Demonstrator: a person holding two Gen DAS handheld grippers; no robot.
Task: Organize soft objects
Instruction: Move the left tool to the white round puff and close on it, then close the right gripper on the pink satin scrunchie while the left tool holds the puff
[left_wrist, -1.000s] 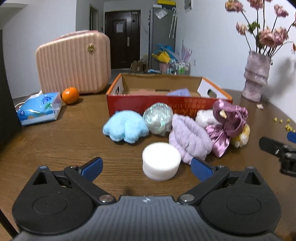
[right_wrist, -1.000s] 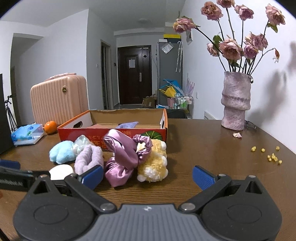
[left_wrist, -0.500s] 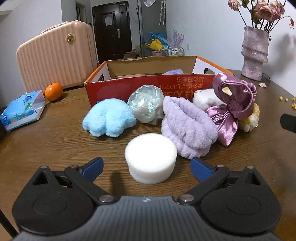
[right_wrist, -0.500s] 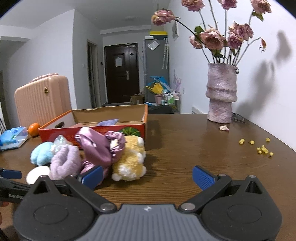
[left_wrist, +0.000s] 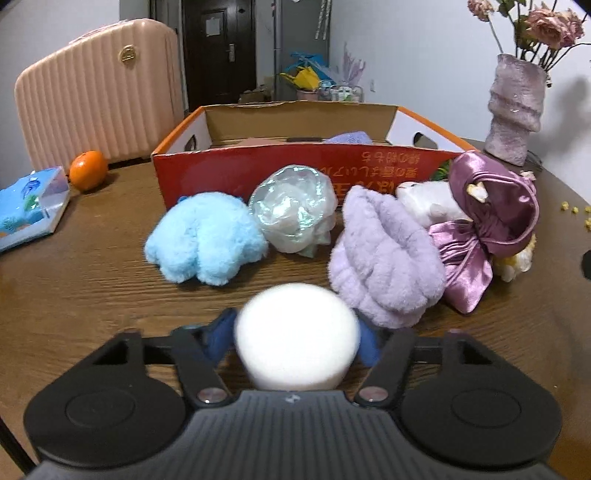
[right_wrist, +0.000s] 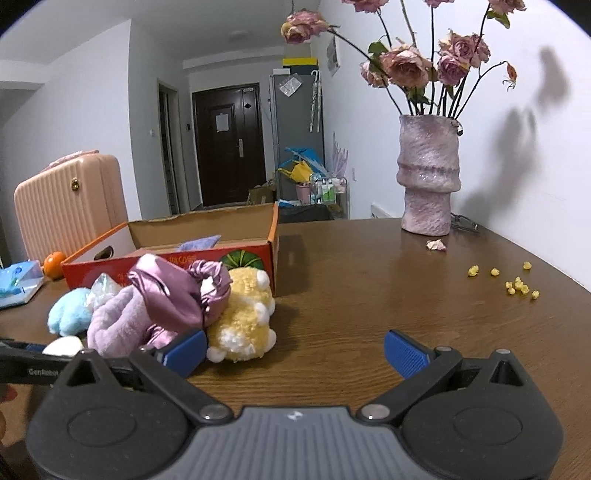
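My left gripper (left_wrist: 295, 341) is shut on a white round sponge (left_wrist: 297, 334), its blue pads pressing both sides. Behind it on the table lie a light blue plush (left_wrist: 207, 242), a shiny pearly ball (left_wrist: 293, 214), a lilac fluffy headband (left_wrist: 384, 258), a purple satin bonnet (left_wrist: 491, 218) and a yellow-white plush (right_wrist: 242, 314). A red cardboard box (left_wrist: 295, 166) stands open behind them with a lilac item inside. My right gripper (right_wrist: 295, 350) is open and empty, its left pad close to the yellow plush.
A pink suitcase (left_wrist: 99, 85), an orange (left_wrist: 88, 170) and a blue tissue pack (left_wrist: 29, 203) are at the left. A vase of dried roses (right_wrist: 428, 173) stands far right, with yellow crumbs (right_wrist: 517, 284) on the brown table (right_wrist: 369, 295).
My left gripper moved forward around the white sponge and closed on it. My right gripper drifted to the right, staying open.
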